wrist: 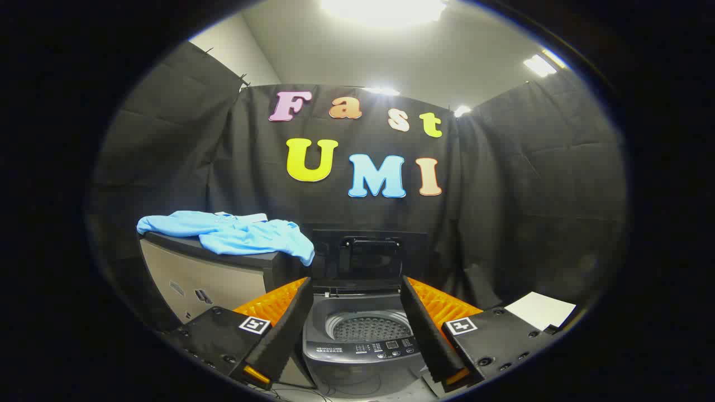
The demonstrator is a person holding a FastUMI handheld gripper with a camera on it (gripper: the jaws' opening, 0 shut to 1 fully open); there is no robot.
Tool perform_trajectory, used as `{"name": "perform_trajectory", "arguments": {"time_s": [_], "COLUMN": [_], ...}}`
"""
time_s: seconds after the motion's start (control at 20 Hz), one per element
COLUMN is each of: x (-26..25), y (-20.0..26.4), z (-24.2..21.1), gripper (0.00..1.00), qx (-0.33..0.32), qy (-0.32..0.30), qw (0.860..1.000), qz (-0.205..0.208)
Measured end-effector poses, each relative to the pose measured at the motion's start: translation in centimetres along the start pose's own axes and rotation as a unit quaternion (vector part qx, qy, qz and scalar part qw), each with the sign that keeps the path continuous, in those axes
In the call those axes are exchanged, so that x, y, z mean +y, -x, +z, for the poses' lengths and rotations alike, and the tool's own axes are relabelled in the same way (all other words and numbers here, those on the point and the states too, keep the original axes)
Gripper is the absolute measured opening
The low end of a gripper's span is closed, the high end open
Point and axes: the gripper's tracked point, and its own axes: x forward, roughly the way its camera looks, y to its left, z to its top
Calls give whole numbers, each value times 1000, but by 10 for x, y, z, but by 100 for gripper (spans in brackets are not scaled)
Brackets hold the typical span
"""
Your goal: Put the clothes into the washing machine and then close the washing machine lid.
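My gripper (357,335) hangs in the air with its fingers spread wide, nothing between them but open space. No contact with anything.

Straight ahead and below, framed between the two fingers, sits the washing machine (363,349). Its lid (370,258) stands raised, upright against the back, with a handle showing near its top edge. The drum (368,328) lies open beneath it, perforated wall visible; I see no clothing inside. A control panel (385,349) with small buttons runs along the machine's near edge, closest to my fingertips.

Ahead and to the left of the left finger, a cabinet (206,287) stands just beside the washer and higher than its opening. It has a dark top and a pale front panel. A light blue shirt (234,231) lies spread loosely across that top, crumpled, with one end drooping over the corner nearest the washer. The shirt is well apart from my fingers, beyond and above the left one.

To the right of the right finger, a white sheet (540,310) lies flat; what it rests on I cannot tell.

Dark cloth hangs behind everything. Ceiling lights (385,8) shine overhead.
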Motion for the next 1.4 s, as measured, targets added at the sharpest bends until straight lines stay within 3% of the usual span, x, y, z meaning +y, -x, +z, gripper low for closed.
{"name": "perform_trajectory", "arguments": {"time_s": [0.3,1.4], "x": [4,-3], "y": [22,17], "z": [-9,4], "gripper": [98,98], "qx": [-2,-9], "qy": [8,4], "qw": [1000,1000], "qz": [8,5]}}
